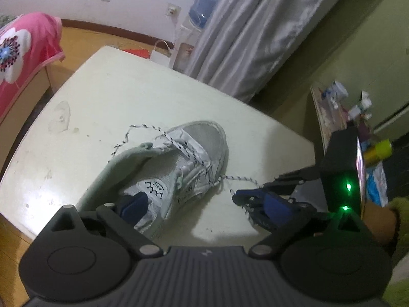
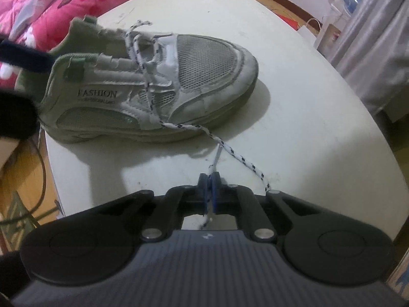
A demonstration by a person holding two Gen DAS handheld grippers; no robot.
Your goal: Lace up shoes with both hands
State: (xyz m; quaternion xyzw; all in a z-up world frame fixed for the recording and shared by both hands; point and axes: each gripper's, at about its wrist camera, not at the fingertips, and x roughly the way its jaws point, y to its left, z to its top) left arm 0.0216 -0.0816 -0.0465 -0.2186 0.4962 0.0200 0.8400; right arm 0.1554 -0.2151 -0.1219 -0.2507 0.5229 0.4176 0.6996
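Observation:
A grey-white mesh shoe [image 1: 179,163] [image 2: 158,84] lies on its sole on the pale table [image 1: 115,97], toe pointing away. Its white, dark-flecked lace [image 2: 237,154] trails off the shoe's right side to my right gripper [image 2: 210,179] [image 1: 241,198], which is shut on it near the end; the lace tip sticks out past the pads. The other lace end [image 1: 127,135] lies loose at the shoe's left. My left gripper [image 1: 205,204] stands wide open over the shoe's heel end, one blue pad [image 1: 134,206] above the collar, holding nothing.
Pink flowered bedding [image 1: 23,51] [image 2: 51,2] lies beyond the table's left edge. A paper bag [image 1: 161,53], a blue water bottle [image 1: 204,7] and a grey curtain [image 1: 255,38] stand behind. A cluttered small table [image 1: 337,107] is at right. A hand [image 1: 378,225] holds the right gripper.

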